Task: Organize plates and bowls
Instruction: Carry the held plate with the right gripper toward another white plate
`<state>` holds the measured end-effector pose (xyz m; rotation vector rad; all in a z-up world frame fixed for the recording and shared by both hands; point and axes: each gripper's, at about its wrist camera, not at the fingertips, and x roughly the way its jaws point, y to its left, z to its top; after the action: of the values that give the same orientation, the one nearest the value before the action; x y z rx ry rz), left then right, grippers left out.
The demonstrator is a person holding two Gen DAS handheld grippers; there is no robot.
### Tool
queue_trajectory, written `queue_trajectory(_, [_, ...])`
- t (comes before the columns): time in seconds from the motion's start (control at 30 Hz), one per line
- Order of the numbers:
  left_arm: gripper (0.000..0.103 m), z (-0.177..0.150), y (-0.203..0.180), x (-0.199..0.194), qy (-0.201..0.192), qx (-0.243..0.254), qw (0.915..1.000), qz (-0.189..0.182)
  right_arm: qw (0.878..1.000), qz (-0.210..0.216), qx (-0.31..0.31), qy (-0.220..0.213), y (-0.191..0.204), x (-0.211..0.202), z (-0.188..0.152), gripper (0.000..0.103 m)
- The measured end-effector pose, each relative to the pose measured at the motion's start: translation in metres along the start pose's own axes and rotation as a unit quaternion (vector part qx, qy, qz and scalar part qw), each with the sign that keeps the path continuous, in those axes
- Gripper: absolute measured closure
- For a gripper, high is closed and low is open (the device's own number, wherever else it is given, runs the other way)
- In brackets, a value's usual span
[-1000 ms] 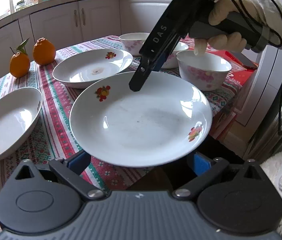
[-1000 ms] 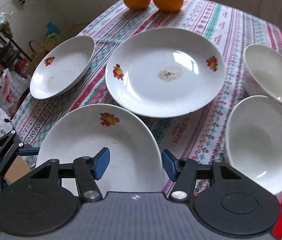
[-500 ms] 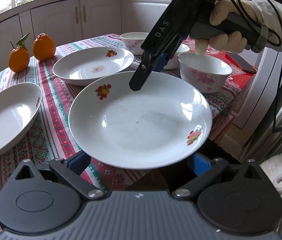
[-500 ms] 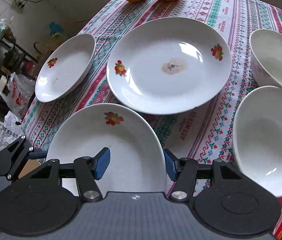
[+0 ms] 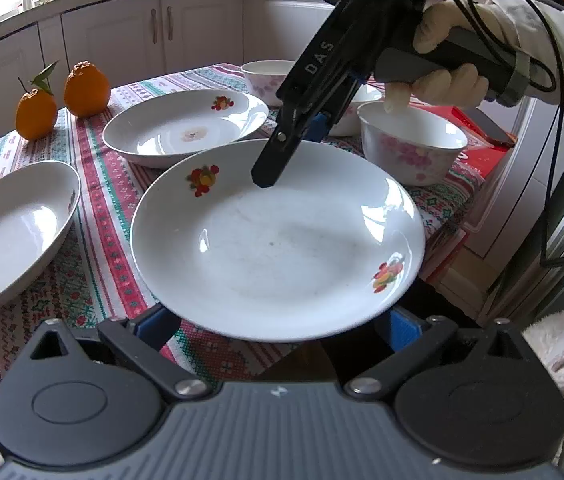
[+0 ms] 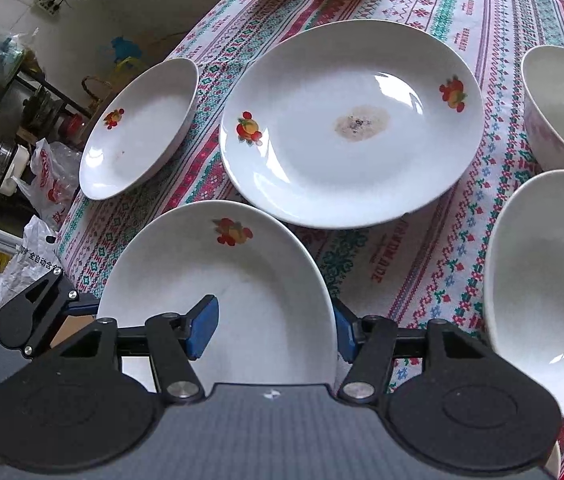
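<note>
A white plate with fruit prints (image 5: 278, 240) sits at the table's near edge, also in the right wrist view (image 6: 218, 288). My right gripper (image 6: 274, 326) is open, one finger over the plate's inside and one outside its rim; it shows in the left wrist view (image 5: 293, 152). My left gripper (image 5: 282, 326) is open, its fingers under the plate's near rim. A second plate with a brown stain (image 6: 351, 124) lies beyond. A third plate (image 6: 138, 128) lies to the left.
Three white bowls with pink flowers stand on the right; the nearest (image 5: 413, 142) is beside the plate, two show in the right wrist view (image 6: 545, 288). Two oranges (image 5: 86, 90) sit at the far corner. A red box (image 5: 477, 136) lies past the bowls.
Both grippers have moved in closer over the near plate; the right gripper's fingers have come down around its far rim. The plates and bowls have not shifted.
</note>
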<state>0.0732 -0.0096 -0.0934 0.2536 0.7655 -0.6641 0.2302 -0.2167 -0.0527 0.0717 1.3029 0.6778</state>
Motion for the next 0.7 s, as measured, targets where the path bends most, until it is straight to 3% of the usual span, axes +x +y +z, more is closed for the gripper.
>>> queue_trajectory(0.7, [0.002,0.0005,0.0051,-0.0056,-0.006,0.005,0.9999,-0.008,1.000,-0.008,-0.004,-0.018,0.0070,-0.0080,-0.0039,0.037])
